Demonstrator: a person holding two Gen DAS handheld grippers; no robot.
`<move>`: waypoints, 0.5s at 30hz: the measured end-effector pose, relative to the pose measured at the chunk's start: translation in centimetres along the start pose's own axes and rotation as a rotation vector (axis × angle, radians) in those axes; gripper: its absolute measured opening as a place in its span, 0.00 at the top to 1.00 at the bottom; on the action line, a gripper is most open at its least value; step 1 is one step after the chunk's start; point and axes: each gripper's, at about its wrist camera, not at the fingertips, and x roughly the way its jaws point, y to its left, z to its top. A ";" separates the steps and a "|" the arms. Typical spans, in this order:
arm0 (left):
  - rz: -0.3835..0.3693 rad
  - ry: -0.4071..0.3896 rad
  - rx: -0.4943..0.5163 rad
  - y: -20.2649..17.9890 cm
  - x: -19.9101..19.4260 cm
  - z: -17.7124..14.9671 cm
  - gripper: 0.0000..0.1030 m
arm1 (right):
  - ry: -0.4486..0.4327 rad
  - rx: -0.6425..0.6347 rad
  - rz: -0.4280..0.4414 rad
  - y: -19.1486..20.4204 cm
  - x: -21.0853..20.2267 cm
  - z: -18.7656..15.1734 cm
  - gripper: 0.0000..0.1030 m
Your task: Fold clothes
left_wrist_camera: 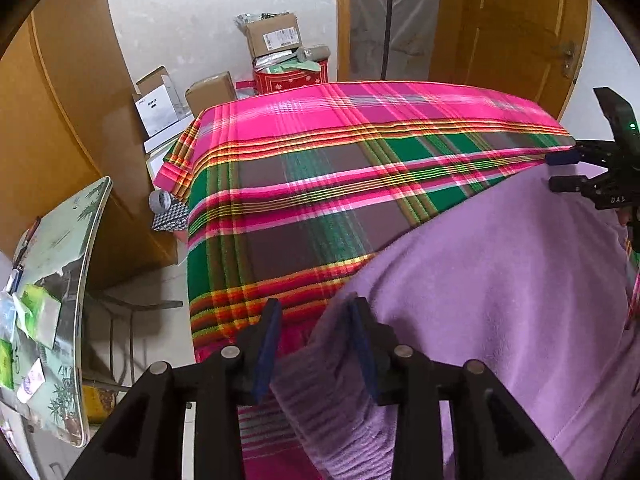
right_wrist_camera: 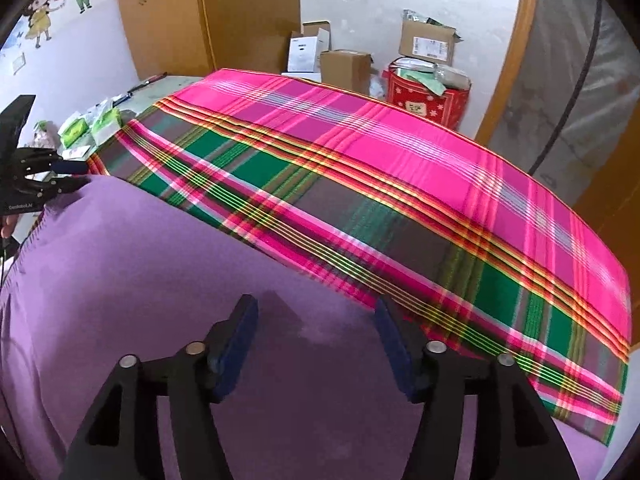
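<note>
Plaid cloth (right_wrist_camera: 400, 184); jaws wide over sweater (right_wrist_camera: 160, 280)

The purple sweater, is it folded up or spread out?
Spread out: the purple sweater lies flat across the plaid cloth, no fold visible.

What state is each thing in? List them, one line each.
Purple sweater: spread on the plaid cloth, ribbed edge between the left tongs.
Plaid cloth: laid flat over the table.
Left tongs: open, around the sweater's ribbed edge.
Right tongs: open, above the sweater.
Cardboard box: flaps open.
</note>
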 end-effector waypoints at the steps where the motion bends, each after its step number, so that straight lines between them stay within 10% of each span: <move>1: -0.006 -0.004 -0.004 0.0 0.0 -0.1 0.65 | -0.001 -0.003 0.008 0.1 0.1 0.1 0.37; 15: -0.062 -0.034 0.031 -0.3 -0.2 -0.7 0.64 | 0.004 -0.080 0.124 3.9 2.4 2.7 0.36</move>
